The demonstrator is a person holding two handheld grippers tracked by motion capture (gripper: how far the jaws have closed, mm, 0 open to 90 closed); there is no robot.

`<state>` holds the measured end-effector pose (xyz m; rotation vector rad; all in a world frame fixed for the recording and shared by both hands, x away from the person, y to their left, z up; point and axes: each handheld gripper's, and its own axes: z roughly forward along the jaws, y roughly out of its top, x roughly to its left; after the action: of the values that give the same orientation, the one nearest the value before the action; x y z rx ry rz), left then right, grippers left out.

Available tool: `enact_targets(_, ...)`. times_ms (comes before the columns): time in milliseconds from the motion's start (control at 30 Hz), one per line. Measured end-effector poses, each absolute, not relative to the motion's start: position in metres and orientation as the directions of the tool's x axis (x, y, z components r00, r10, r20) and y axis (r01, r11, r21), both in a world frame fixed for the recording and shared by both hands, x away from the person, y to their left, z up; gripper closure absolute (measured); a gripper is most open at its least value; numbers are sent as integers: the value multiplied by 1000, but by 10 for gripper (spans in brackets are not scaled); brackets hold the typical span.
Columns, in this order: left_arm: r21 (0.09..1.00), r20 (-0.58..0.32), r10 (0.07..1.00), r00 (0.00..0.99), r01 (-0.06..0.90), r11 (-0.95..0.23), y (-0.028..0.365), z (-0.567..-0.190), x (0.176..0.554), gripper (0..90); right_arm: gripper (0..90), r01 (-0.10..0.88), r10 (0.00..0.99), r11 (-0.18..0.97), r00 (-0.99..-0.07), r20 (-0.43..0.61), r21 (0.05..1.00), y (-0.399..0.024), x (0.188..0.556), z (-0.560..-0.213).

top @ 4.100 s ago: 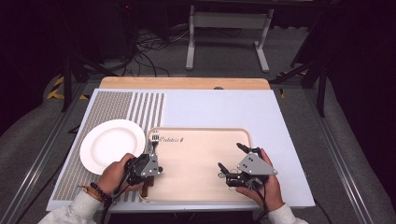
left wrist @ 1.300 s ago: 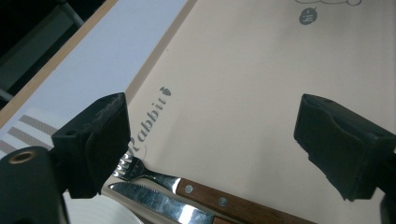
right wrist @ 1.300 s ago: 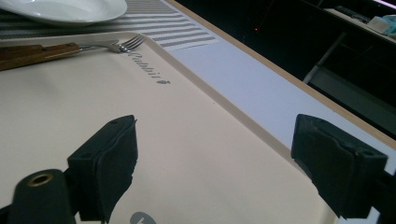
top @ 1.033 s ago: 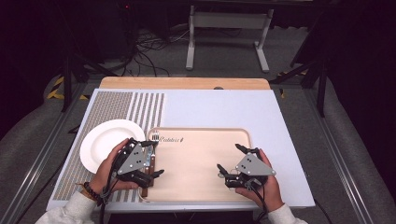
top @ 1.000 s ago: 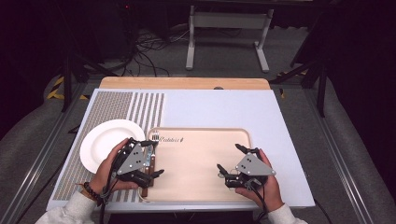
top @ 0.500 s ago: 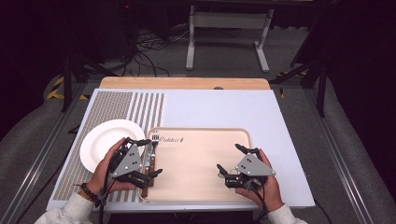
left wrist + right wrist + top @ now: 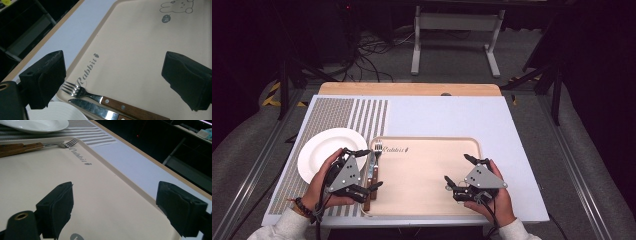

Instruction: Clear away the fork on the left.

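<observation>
Along the tray's (image 7: 427,145) left edge lie your fork (image 7: 376,159) and knife (image 7: 369,175), side by side, wooden handles toward you, just right of the white plate (image 7: 319,150). Your left gripper (image 7: 364,167) hangs over them, jaws spread wide and holding nothing. Your right gripper (image 7: 458,169), jaws also wide apart, sits over the tray's bare right half.

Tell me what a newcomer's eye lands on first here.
The beige tray at the table's near edge, with a fork and a wooden-handled knife lying side by side along its left end. A white plate sits just left of it on the striped mat. The left tool and right tool both gape open.
</observation>
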<state>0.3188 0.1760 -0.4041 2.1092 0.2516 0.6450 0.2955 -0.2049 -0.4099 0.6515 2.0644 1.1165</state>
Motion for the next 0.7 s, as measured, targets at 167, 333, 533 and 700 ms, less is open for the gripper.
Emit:
enact_targets(167,806,358,406,841,-60,-588,180,-404,316,67,155,102,696,504,-635,-334,858,-205,295,-410)
enact_targets(333,805,367,412,834,-62,-591,183,-405,313,70,155,102,696,504,-635,-334,858,-205,295,-410)
enact_targets(533,806,370,414,832,-66,-588,187,-404,311,72,155,102,695,506,-636,-335,857,-204,295,-410)
enact_targets(700,808,372,420,828,-65,-586,189,-405,308,72,155,101,695,506,-636,-335,856,-204,295,-410)
